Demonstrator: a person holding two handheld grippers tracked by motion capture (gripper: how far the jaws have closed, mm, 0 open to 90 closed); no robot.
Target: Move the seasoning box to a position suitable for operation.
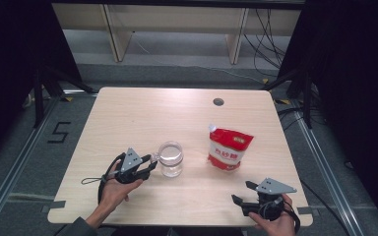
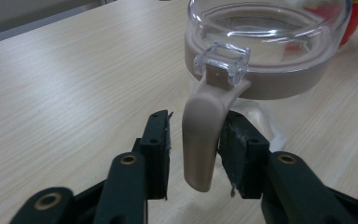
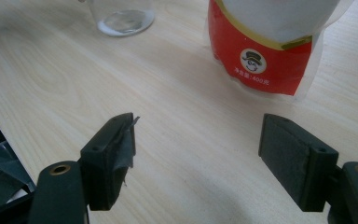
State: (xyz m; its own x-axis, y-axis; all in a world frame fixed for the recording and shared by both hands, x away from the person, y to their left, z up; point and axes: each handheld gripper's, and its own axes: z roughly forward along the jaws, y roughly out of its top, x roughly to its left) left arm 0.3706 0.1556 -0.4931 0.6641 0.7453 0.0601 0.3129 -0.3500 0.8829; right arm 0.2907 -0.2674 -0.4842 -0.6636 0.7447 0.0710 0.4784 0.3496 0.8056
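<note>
Bracketing the beige handle (image 2: 200,140) of the clear glass pitcher (image 1: 170,158) near the table's (image 1: 128,118) middle, the left gripper (image 1: 150,164) had not clamped it; glass looked rigid, slippery, breakable. The right gripper (image 1: 241,192) stood spread.

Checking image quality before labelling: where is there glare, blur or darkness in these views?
High view: dark surroundings, evenly lit table. Left gripper view: glare on the clear jar; its beige handle is sharp. Right gripper view: red pouch slightly soft, jaws crisp.

left hand-held gripper (image 2: 193,154) half-closed, right hand-held gripper (image 3: 198,154) wide
</note>
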